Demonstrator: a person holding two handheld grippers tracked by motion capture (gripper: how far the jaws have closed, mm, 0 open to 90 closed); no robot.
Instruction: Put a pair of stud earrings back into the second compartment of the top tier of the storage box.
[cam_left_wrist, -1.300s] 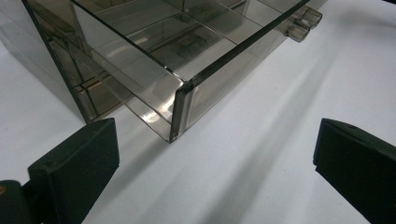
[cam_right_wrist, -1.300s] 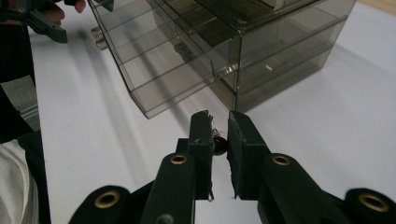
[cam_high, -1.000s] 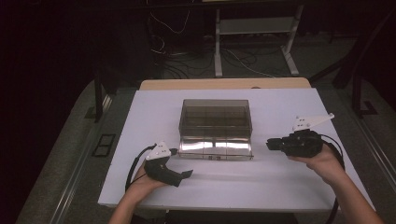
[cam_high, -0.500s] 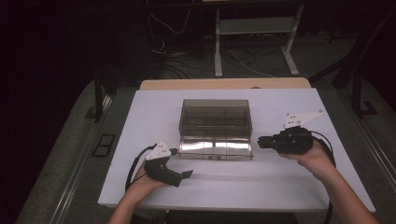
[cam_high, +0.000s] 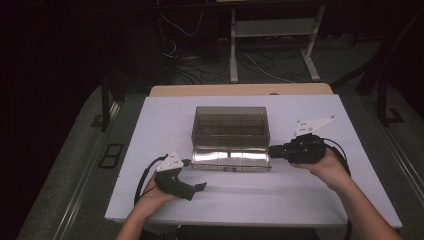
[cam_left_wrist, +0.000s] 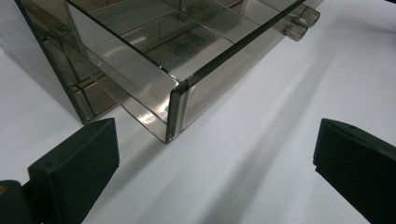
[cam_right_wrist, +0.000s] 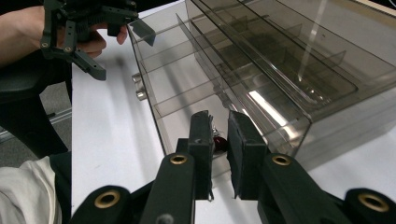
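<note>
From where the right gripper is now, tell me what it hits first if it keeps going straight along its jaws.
The right gripper, jaws nearly shut on a small dark red thing, would probably first meet the pulled-out clear drawer of the smoked plastic box; depth is unclear.

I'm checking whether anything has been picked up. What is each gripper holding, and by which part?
The right gripper pinches a small dark red object; which part cannot be told. The left gripper is open, holding nothing.

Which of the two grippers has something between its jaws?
The right gripper: its jaws are nearly shut on a small dark-red object, at the end of the open drawer. The left gripper has wide-open jaws with nothing between them.
</note>
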